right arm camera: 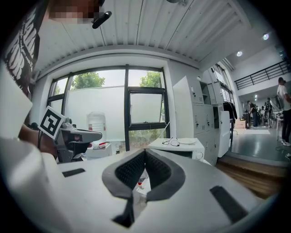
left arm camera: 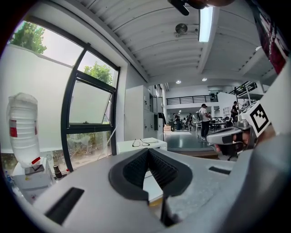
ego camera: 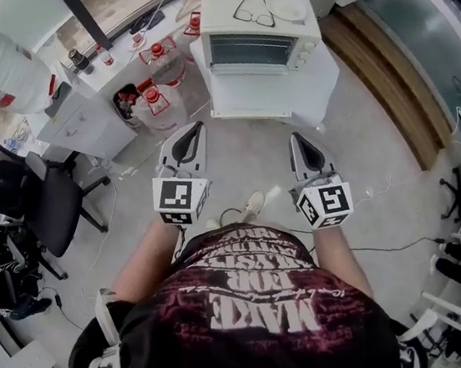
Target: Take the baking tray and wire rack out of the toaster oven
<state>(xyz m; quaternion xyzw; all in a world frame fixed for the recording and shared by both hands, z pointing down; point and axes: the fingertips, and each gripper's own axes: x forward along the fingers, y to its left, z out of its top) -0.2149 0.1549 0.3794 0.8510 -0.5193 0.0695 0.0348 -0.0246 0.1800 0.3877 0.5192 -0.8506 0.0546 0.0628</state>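
A white toaster oven stands on a white cabinet ahead of me, its glass door closed. The baking tray and wire rack are hidden behind that door. A pair of glasses and a white plate lie on the oven's top. My left gripper and right gripper hang side by side over the floor, short of the cabinet, both pointing at the oven. Both are shut with nothing between the pads. The oven's top shows just past the left gripper. Beyond the right gripper the oven sits slightly right.
Water bottles with red caps stand on the floor left of the cabinet, beside a white desk. A large water jug is at far left. A black office chair stands on the left, a raised wooden platform on the right. Cables cross the floor.
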